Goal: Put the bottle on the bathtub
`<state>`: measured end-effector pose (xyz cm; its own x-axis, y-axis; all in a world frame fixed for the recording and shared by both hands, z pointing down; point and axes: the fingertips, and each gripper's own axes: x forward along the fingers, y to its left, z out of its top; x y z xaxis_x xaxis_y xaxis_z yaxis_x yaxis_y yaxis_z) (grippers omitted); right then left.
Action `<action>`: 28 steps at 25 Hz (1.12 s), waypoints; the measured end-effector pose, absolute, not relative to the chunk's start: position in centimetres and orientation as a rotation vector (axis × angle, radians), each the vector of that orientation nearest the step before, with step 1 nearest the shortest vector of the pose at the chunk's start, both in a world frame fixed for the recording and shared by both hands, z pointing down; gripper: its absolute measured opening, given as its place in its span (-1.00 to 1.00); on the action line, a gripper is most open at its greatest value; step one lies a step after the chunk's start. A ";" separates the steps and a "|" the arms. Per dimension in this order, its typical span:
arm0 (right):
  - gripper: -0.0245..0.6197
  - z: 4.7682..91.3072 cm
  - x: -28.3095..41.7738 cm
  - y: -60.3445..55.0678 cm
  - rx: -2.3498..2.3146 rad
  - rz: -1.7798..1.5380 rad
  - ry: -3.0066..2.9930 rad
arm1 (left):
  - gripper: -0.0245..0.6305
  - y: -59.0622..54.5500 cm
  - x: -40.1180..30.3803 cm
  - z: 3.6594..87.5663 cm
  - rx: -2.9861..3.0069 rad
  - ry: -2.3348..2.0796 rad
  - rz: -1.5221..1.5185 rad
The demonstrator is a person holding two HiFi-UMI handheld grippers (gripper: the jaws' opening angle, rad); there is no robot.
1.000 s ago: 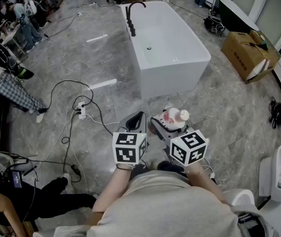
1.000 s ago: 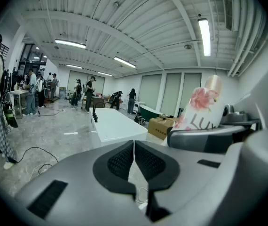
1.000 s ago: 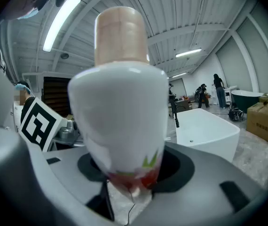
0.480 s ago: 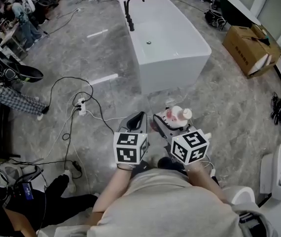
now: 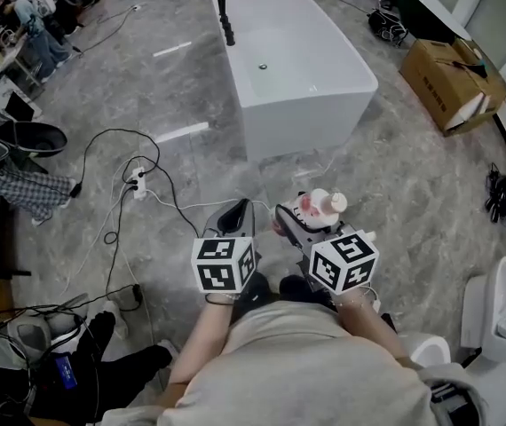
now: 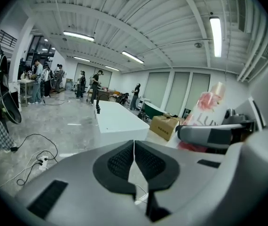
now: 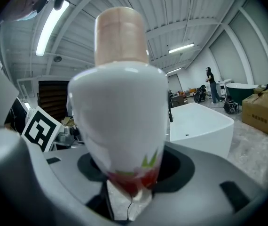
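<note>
Bottle (image 5: 317, 209): white body, pale pink cap, red and green print near the base. It is carried off the floor, just right of centre in the head view, in the right gripper (image 5: 304, 224), whose jaws are clenched on its lower body, the cap rising clear above them. Left gripper (image 5: 236, 216), just beside it at 9 o'clock: pads pressed together on nothing. The bathtub (image 5: 299, 128) stands well apart at 12 o'clock from the bottle, white and glossy, with a black tap (image 5: 228, 12) at its far end. A cardboard box (image 5: 453, 82) lies at 2 o'clock, a power strip (image 5: 136, 185) with black cables at 9 o'clock and a toilet (image 5: 500, 312) at 4 o'clock. Handling (judged): the bottle is probably plastic, light, fairly stiff but slick-walled. A hold low on the body keeps the cap free and the base aimed downward, though too hard a squeeze may dent the wall. The tub's rim looks narrow and smooth, so a base set down off level could slide or tip in.
</note>
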<state>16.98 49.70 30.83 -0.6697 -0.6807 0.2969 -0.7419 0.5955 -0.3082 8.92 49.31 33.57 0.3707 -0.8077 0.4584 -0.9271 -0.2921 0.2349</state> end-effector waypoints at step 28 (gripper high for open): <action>-0.22 33.4 7.4 24.2 1.223 0.705 -2.614 | -0.90 24.9 -1.9 35.6 2.194 -1.423 0.359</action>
<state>7.37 24.25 33.39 -0.6492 -0.6787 0.3433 -0.7593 0.5520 -0.3446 -1.93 24.85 35.64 0.4200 -0.7755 0.4714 -0.9063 -0.3314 0.2622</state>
